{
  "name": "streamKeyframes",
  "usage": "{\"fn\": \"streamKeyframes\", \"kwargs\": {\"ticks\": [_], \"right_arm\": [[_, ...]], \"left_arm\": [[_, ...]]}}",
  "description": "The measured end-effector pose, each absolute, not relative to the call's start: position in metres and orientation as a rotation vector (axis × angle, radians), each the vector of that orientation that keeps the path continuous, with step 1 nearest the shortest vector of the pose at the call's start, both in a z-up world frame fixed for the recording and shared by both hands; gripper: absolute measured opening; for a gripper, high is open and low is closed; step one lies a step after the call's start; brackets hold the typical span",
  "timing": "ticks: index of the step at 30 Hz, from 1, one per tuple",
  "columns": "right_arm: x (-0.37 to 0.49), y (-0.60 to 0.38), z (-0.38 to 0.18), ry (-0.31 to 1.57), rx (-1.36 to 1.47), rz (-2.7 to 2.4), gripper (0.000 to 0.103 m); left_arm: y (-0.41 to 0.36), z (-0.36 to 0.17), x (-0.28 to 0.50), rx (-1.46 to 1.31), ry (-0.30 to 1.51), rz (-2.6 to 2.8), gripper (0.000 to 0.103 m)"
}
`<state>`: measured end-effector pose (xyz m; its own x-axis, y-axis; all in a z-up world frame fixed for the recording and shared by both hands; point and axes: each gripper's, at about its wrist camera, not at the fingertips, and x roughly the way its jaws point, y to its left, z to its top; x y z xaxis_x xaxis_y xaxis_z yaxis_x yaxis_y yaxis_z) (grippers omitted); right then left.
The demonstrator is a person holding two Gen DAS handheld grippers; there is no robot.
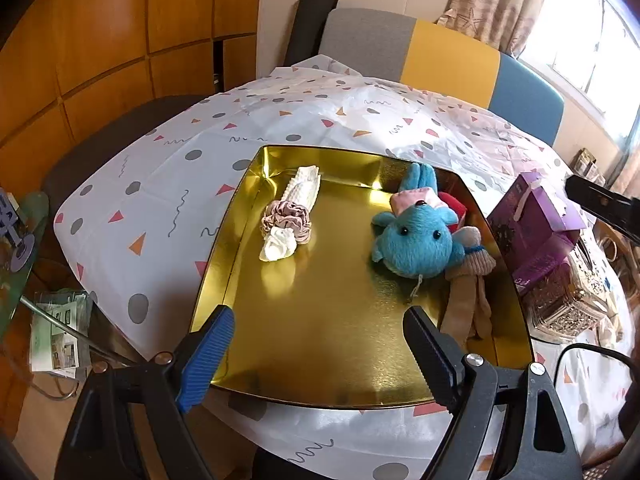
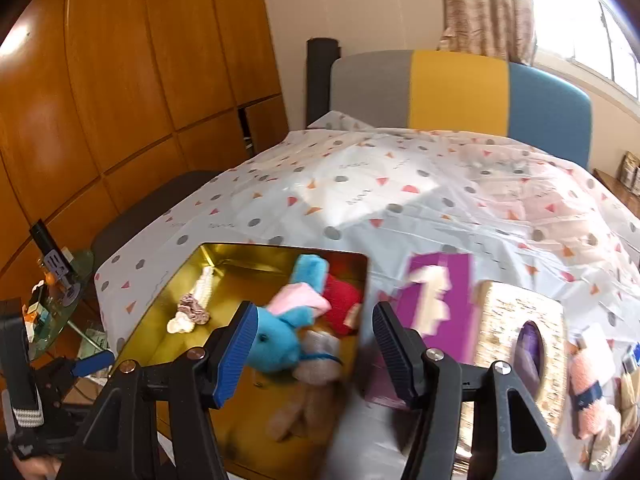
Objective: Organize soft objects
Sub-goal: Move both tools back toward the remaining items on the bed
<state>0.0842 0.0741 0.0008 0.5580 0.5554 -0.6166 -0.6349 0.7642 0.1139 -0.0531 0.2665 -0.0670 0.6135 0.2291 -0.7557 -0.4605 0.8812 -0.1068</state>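
Tongs in your left hand [image 1: 318, 344] stand wide apart over the near edge of the shallow gold metal tray [image 1: 320, 352], with nothing between their blue-ribbed pads. Your right-hand tongs [image 2: 310, 350] are also parted and hold nothing; they hang over the tray's right edge [image 2: 362, 280], and this view is blurred.

The tray lies on the table's white cloth printed with grey dots and pink and orange triangles [image 1: 160, 184], toward its near side. Inside the tray, near its left edge, you see a white knitted roll [image 1: 298, 196] wrapped at the middle by a mauve ruffled scrunchie [image 1: 286, 222]. Against the tray's right edge lies a blue plush animal with a pink-and-white cap [image 1: 416, 240], face toward you. A red soft item [image 1: 454, 206] shows just behind it, and a beige knitted glove with a blue band [image 1: 468, 292] lies touching it on the near side, fingers toward the near right corner.

Off the tray, just beside its right edge, stands a purple cardboard box [image 1: 532, 220], and nearer you a glittery silver-gold tissue box [image 1: 568, 304]. At the table's near right edge, the right wrist view shows a pink fuzzy sock with a dark blue band [image 2: 588, 392].
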Motion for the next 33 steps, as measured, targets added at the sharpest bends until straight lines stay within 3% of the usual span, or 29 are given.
{"fn": "streamKeyframes", "kwargs": {"ticks": [11,21,26,28,33], "right_arm": [[0.1,-0.032,0.016,0.613,-0.069,0.497,0.061],[0.14,-0.192,-0.006,0.629,0.063,0.061,0.061],[0.152,-0.289,-0.043,0.678,0.268,-0.267,0.061],[0.15,-0.328,-0.055,0.719,0.496,-0.32,0.061],[0.144,-0.364,-0.083,0.811,0.736,-0.349,0.061]], "left_arm": [[0.249,-0.063,-0.05,-0.242,0.817,0.375,0.087],[0.232,-0.063,-0.045,-0.211,0.829,0.324,0.087],[0.213,-0.051,-0.042,-0.186,0.793,0.254,0.087],[0.199,-0.042,-0.036,-0.166,0.78,0.203,0.087],[0.155,-0.022,-0.021,-0.1,0.762,0.075,0.086]]}}
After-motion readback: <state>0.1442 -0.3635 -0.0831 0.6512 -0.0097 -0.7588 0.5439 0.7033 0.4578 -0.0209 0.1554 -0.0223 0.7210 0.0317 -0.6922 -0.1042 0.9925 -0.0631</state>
